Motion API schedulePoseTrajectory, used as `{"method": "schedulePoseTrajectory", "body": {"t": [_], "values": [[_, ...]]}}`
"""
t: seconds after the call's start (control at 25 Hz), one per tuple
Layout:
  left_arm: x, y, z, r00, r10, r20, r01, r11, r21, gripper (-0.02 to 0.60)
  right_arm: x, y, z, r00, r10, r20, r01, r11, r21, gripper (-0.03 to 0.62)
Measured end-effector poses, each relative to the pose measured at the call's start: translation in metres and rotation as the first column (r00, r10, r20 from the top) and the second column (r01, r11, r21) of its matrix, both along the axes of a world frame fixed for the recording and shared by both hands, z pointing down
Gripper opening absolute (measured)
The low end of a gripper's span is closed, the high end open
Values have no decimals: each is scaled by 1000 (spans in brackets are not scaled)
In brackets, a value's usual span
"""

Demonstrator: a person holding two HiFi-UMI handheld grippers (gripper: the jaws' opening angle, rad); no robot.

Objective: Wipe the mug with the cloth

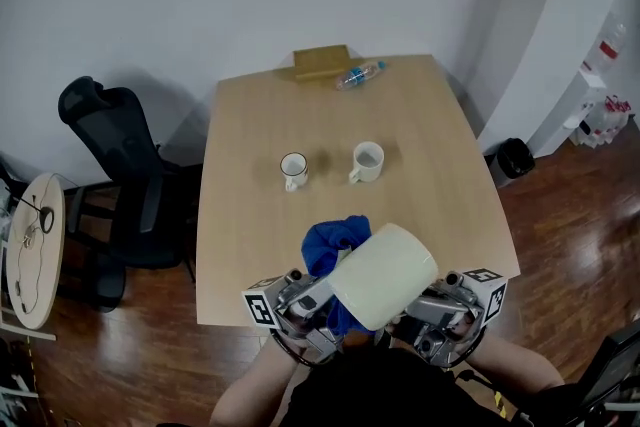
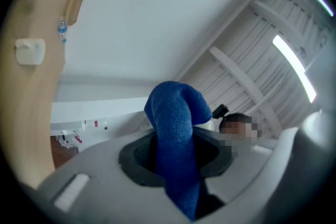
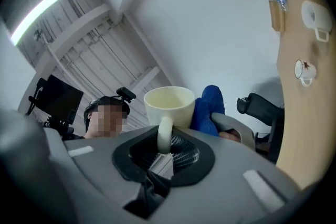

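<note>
both grippers sit side by side at the bottom centre of the head view, close to our torso and tilted upward. left gripper (image 1: 305,300): jaws clamped on the blue cloth (image 2: 176,128), with the left marker cube (image 1: 262,305) on its outer left. right gripper (image 1: 440,310): jaws pinched on the handle of the mug (image 3: 169,105), with the right marker cube (image 1: 485,291) on its outer right. our forearms (image 1: 245,397) enter from the bottom edge.

The table (image 1: 440,145) bears a dark-rimmed cup (image 1: 293,170), a white cup (image 1: 367,161) and a bottle (image 1: 358,75).
</note>
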State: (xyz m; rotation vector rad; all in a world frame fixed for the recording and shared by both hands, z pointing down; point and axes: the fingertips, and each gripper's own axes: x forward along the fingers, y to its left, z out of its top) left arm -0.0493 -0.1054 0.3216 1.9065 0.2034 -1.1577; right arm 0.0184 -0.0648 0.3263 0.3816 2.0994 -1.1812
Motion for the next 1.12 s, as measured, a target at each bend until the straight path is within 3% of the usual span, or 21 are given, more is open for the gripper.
{"method": "schedulePoseTrajectory", "body": {"t": [0.16,0.28,0.36,0.4,0.44,0.48,0.52,0.56,0.64,0.68,0.76,0.8,0.84,0.88,0.92,0.96,1.0,1.12], "values": [[0,-4,14,995,-72,-67,62,989,-138,123,-8,-22,-4,996,87,12,-87,996,-31,43],[-4,-4,19,994,-100,-39,93,984,-150,123,-14,-23,-1,996,93,-3,-93,995,-34,43],[-8,-5,17,991,-129,34,132,986,-105,123,-14,-21,-3,995,98,-16,-98,995,-19,43],[-14,-9,17,980,-169,107,176,982,-64,124,-12,-21,-3,993,112,-35,-112,994,-6,43],[-24,-15,19,951,-229,207,237,971,-11,126,-10,-23,-2,989,134,-67,-134,991,4,43],[-38,-24,20,894,-307,326,305,951,58,126,-6,-27,3,980,163,-112,-163,987,6,44],[-50,-32,17,802,-391,451,363,920,151,126,-1,-33,12,966,196,-170,-199,980,0,44],[-59,-38,13,676,-473,565,395,880,264,126,5,-41,26,944,230,-238,-240,971,-12,44],[-63,-42,6,372,-612,698,366,787,496,126,14,-59,58,886,281,-370,-319,947,-45,44],[-57,-41,4,229,-671,705,313,737,599,126,17,-67,72,861,294,-415,-352,933,-70,47],[-37,-37,13,-24,-777,629,130,621,773,126,19,-81,94,840,299,-452,-402,904,-148,46],[-26,-36,24,-146,-812,565,18,569,822,126,19,-88,103,833,303,-463,-424,887,-184,46],[-15,-37,35,-253,-828,500,-68,531,845,126,19,-94,111,822,309,-478,-447,870,-206,46],[-3,-39,45,-336,-836,434,-121,496,860,126,19,-99,119,809,315,-495,-467,857,-218,46],[9,-42,54,-392,-844,367,-163,456,875,126,17,-105,125,798,318,-511,-482,847,-225,46],[20,-44,62,-426,-852,303,-210,419,883,126,15,-109,129,791,319,-522,-490,841,-229,46],[30,-45,72,-443,-861,250,-263,391,882,126,13,-113,132,788,317,-527,-493,838,-234,46],[47,-49,97,-467,-875,126,-392,333,857,126,7,-117,135,798,308,-519,-485,838,-249,46]]}}
